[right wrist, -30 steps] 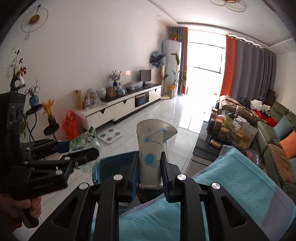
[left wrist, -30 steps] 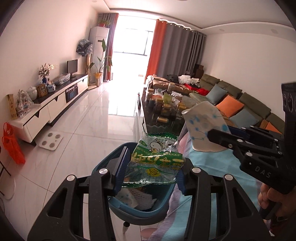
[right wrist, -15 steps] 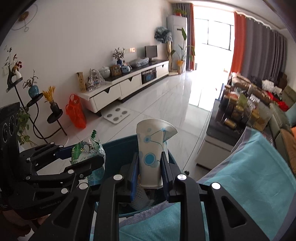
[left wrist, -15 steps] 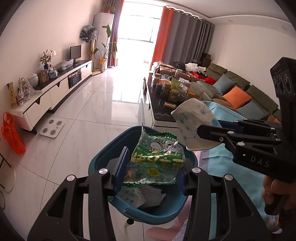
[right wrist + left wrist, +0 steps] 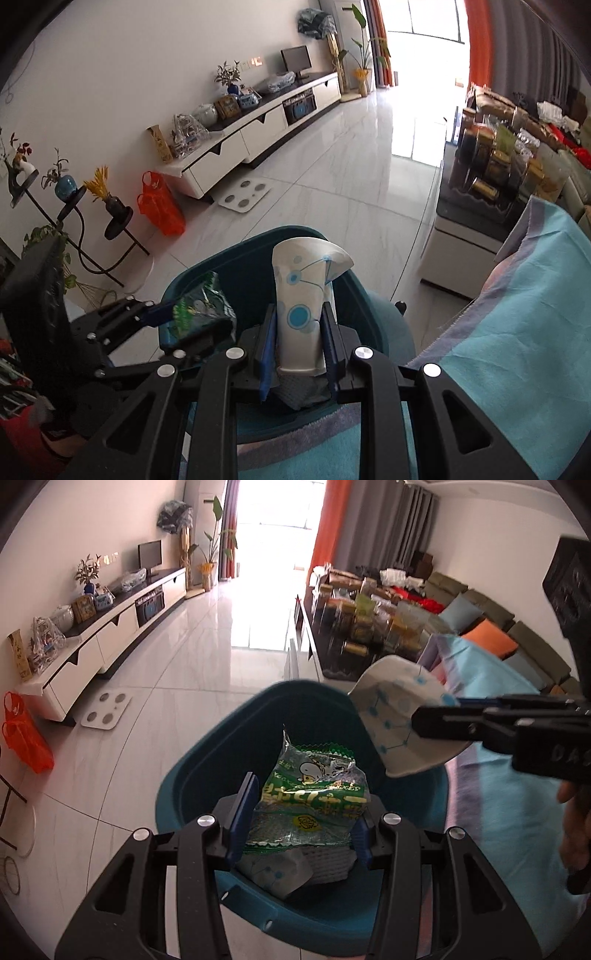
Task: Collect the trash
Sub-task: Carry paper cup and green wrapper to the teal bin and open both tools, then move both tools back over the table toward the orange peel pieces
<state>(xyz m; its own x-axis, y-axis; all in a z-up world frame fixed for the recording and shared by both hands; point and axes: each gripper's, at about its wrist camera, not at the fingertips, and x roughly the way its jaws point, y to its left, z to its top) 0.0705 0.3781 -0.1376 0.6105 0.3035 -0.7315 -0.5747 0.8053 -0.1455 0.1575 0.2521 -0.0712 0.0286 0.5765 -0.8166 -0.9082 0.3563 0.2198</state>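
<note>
While both tongs descend, the left wrist view now shows the left gripper (image 5: 299, 827) directly over the teal bin (image 5: 207, 760), where a second ago only the bin's near edge showed beneath it. It is grasping a green snack wrapper (image 5: 314, 797) between its pads, above paper scraps (image 5: 273, 871) already lying inside. To its right, the right gripper (image 5: 436, 723) pinches a crushed paper cup (image 5: 399, 716) over the rim.

From the right wrist view, the cup (image 5: 301, 302) stands clenched between the blue pads, the bin (image 5: 373, 314) just ahead and below; the blue cloth (image 5: 517, 332) lies to the right. Both pieces likely only need letting go.
</note>
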